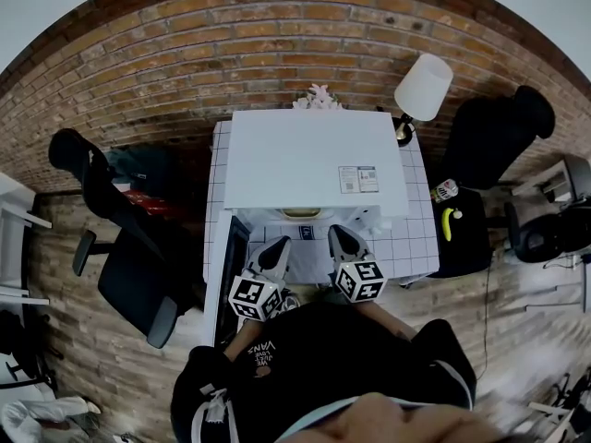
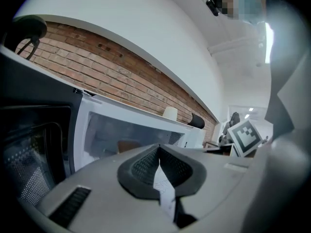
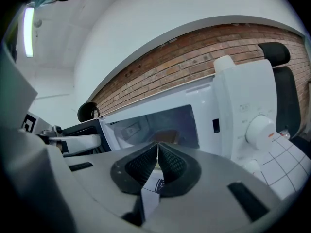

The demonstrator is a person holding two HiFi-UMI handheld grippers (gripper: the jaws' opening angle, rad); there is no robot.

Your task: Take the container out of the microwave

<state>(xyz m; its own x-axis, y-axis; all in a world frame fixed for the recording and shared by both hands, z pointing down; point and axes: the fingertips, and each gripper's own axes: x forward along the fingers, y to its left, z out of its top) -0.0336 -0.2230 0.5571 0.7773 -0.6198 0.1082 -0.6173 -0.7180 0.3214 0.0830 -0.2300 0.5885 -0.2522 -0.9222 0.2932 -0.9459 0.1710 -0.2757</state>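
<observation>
Looks down, in the head view, on a white microwave (image 1: pixel 314 160) standing on a white tiled table (image 1: pixel 420 238) against a brick wall (image 1: pixel 185 53), with the dark door (image 1: pixel 231 275) swung wide open toward 7 o'clock. Finds the container (image 1: pixel 302 213) still inside the cavity, at 6 o'clock below the white top (only a yellowish rim visible from above). Holds the left gripper (image 1: pixel 280 244) at 7 o'clock from the container and the right gripper (image 1: pixel 338 232) at 5 o'clock from it, both near the cavity mouth, apart from each other and touching nothing. In the left gripper view, shows the dark ribbed pads (image 2: pixel 146 166) pressed together with nothing pinched, the brownish container on the cavity floor at 11 o'clock beyond them, and the mesh of the door at 9 o'clock. In the right gripper view, shows those pads likewise pressed together and empty, with the container just past their tips at 12 o'clock, the open door at 9 o'clock and the control dial (image 3: pixel 260 130) at 3 o'clock. Elsewhere in the head view: a table lamp (image 1: pixel 423 86) at 1 o'clock from the microwave, a black office chair (image 1: pixel 125 247) at 9 o'clock.
</observation>
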